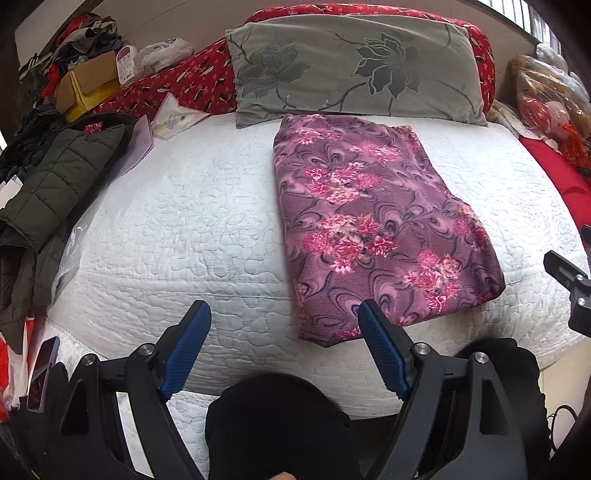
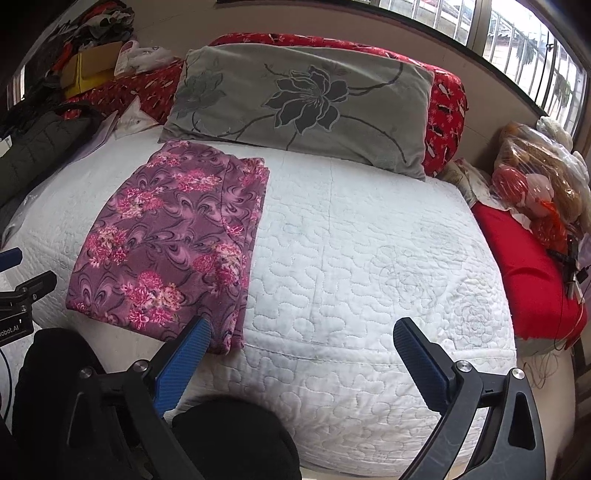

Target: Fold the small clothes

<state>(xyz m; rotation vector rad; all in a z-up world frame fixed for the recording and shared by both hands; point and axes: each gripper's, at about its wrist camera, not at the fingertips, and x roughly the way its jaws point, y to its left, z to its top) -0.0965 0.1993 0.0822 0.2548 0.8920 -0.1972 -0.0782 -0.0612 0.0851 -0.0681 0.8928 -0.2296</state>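
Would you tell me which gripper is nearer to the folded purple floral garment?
Left. The left gripper is open at the purple floral garment's near edge; the right gripper, also open, is mostly over bare quilt beside it.

Right gripper [image 1: 567,280]: cut off at the right edge of the left wrist view, fingertips out of frame. Phone [image 1: 42,373]: lower left, partly behind the gripper frame. Bagged items [image 2: 535,184]: right edge, possibly toys, blurred by plastic. Clothes pile [image 1: 86,31]: upper left, too small to sort.

Both the left gripper [image 1: 284,314] and right gripper [image 2: 301,330] hover with jaws spread wide, holding nothing.
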